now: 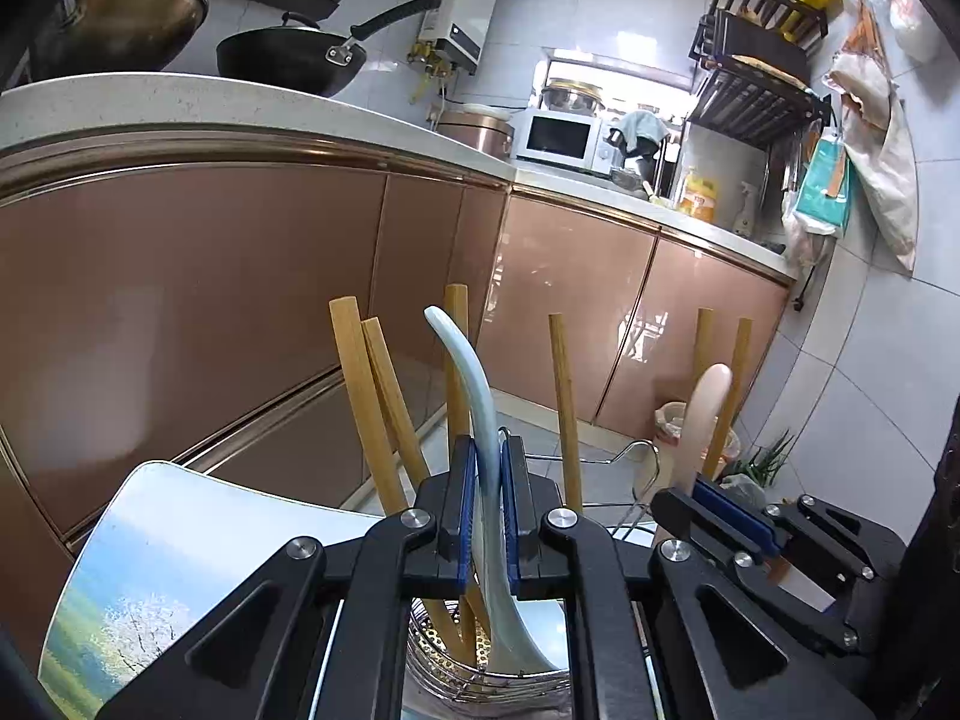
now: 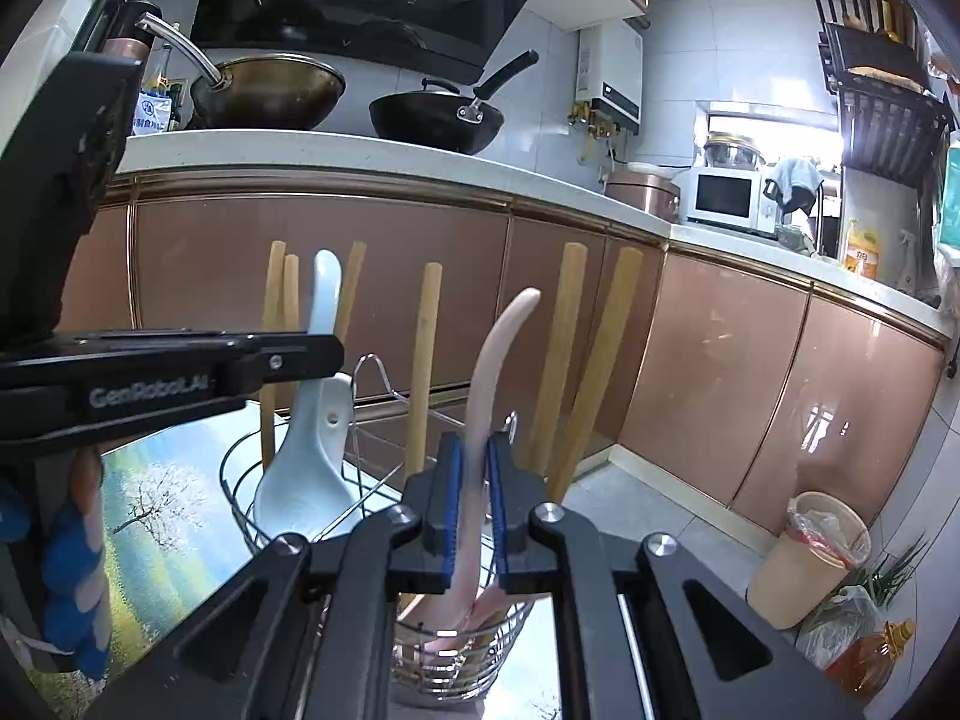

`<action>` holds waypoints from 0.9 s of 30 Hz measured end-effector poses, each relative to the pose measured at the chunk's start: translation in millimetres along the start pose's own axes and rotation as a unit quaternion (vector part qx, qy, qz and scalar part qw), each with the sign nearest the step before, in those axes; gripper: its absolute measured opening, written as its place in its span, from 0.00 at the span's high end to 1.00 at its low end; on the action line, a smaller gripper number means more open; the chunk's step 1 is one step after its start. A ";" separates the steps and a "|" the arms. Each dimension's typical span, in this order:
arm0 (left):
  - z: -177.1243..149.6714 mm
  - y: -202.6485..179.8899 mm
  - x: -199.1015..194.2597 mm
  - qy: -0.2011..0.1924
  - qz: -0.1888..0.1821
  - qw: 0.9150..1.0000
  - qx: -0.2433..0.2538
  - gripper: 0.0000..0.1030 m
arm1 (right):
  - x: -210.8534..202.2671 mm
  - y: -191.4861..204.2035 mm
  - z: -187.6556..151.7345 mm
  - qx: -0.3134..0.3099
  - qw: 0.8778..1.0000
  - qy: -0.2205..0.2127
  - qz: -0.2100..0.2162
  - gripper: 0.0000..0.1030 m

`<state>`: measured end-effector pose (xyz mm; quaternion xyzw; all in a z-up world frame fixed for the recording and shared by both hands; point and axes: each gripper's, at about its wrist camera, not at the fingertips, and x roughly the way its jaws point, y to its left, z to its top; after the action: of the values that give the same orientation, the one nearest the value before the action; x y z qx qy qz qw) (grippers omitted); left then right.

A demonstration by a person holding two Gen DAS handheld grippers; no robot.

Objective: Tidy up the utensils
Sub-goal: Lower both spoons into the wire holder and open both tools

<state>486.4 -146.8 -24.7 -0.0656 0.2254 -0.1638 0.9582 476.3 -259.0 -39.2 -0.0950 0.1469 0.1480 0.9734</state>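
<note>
My left gripper is shut on the handle of a pale blue ceramic spoon that stands upright with its bowl down in a wire utensil basket. My right gripper is shut on the handle of a pink ceramic spoon, its bowl low in the wire basket. Several wooden chopsticks stand in the basket around both spoons. The blue spoon and the left gripper show at the left of the right wrist view. The pink spoon and right gripper show at the right of the left wrist view.
The basket stands on a table with a landscape-print top. Brown kitchen cabinets and a white counter with two woks lie ahead. A lined bin and bags stand on the tiled floor at right.
</note>
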 end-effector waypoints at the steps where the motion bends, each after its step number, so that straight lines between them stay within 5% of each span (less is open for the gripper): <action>1: -0.8 -0.3 -0.3 -0.001 0.000 1.000 0.000 0.92 | -0.6 -0.7 -0.3 0.002 1.000 0.001 0.001 0.92; 5: -0.5 0.9 -3.3 0.000 -0.001 1.000 -0.007 0.90 | -3.2 -2.8 -1.6 0.007 1.000 0.004 -0.002 0.90; 14: 3.8 0.0 -15.1 -0.010 -0.013 1.000 -0.011 0.62 | -10.1 -0.3 2.9 0.008 1.000 0.002 -0.002 0.84; 27: 16.4 9.5 -9.4 0.006 -0.022 0.999 -0.040 0.61 | -19.8 -7.9 3.1 0.024 1.000 -0.005 -0.004 0.80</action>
<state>488.6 -133.8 -8.1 -0.1082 0.2359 -0.1760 0.9496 461.6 -270.8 -28.9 -0.0717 0.1452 0.1409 0.9767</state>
